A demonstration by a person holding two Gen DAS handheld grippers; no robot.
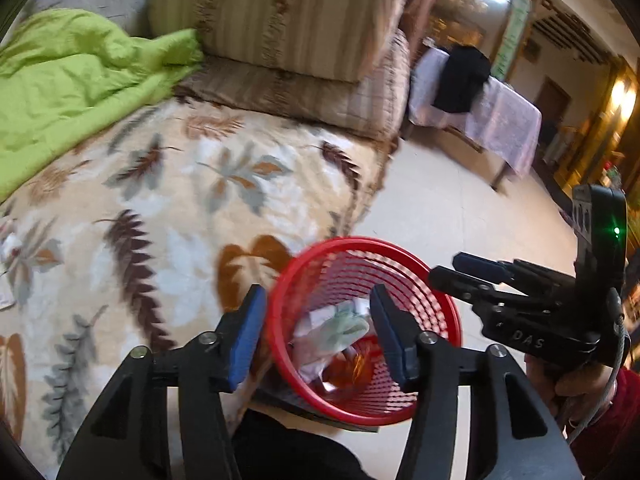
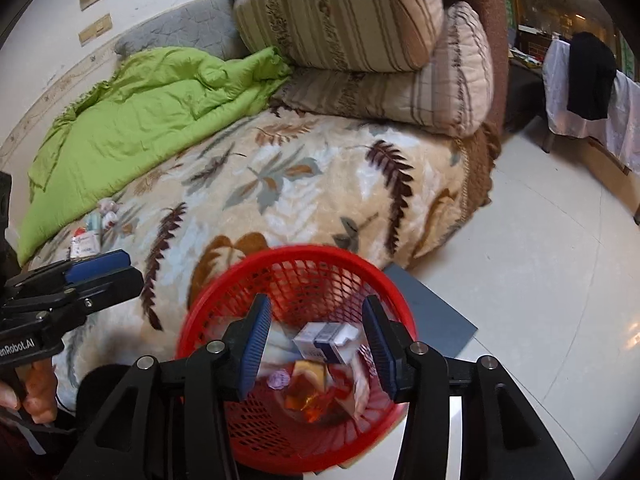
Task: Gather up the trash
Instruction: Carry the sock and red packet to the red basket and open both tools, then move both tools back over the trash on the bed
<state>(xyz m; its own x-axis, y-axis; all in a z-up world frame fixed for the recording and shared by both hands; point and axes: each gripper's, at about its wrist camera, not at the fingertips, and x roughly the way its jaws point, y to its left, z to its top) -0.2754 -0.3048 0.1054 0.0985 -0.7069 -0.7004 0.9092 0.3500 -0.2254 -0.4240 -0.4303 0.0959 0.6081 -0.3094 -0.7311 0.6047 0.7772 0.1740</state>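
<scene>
The red basket (image 2: pixel 296 360) stands on the floor beside the bed (image 2: pixel 280 184), with a box (image 2: pixel 324 340) and wrappers inside. Both grippers, left (image 1: pixel 318 334) and right (image 2: pixel 316 344), hover over it, jaws spread and empty. More scraps (image 2: pixel 90 236) lie on the bed.

My tongs are black with blue pads (image 2: pixel 256 344). Near me stands a red mesh basket (image 2: pixel 240 276); in it lie a white and dark blue box (image 2: pixel 326 340) and an orange wrapper (image 2: pixel 306 398). The blanket (image 2: pixel 320 184) is cream with brown, grey and rust leaves. Far left, a bright green quilt (image 2: pixel 152 112); far right, beige cushions (image 2: pixel 344 12) striped in brown. The floor (image 2: pixel 540 280) is off-white.
</scene>
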